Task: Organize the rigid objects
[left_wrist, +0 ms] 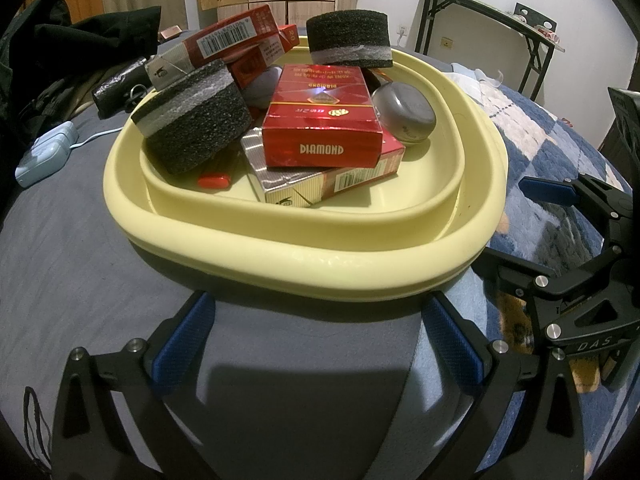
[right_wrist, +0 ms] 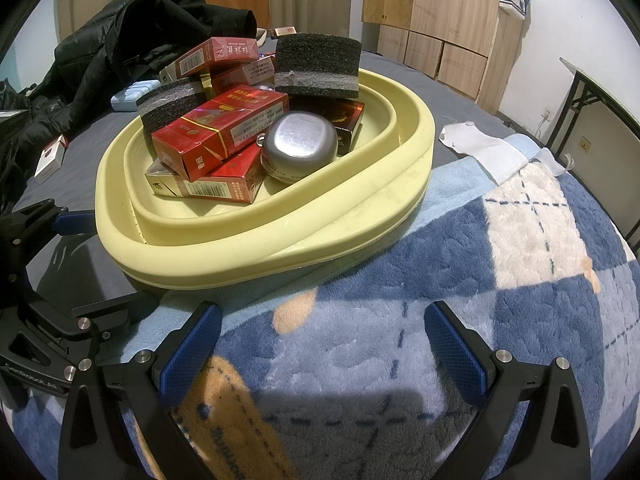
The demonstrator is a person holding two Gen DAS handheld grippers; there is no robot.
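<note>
Bed surface, grey sheet [left_wrist: 72, 240] and blue plaid blanket [right_wrist: 500, 280], bearing one pale yellow basin [left_wrist: 304, 264].
Inside basin: red DIAMOND cigarette pack [left_wrist: 324, 120], further red packs, two black foam pucks, silver case [right_wrist: 300, 148]. Left gripper [left_wrist: 316, 336] and right gripper [right_wrist: 320, 340], both spread and empty, just before basin's near rim.

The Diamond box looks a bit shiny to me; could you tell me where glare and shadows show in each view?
Left wrist view: a glare spot on the Diamond box, gripper shadow on the grey sheet. Right wrist view: sheen on the metal tin, shadow across the fleece blanket.
</note>
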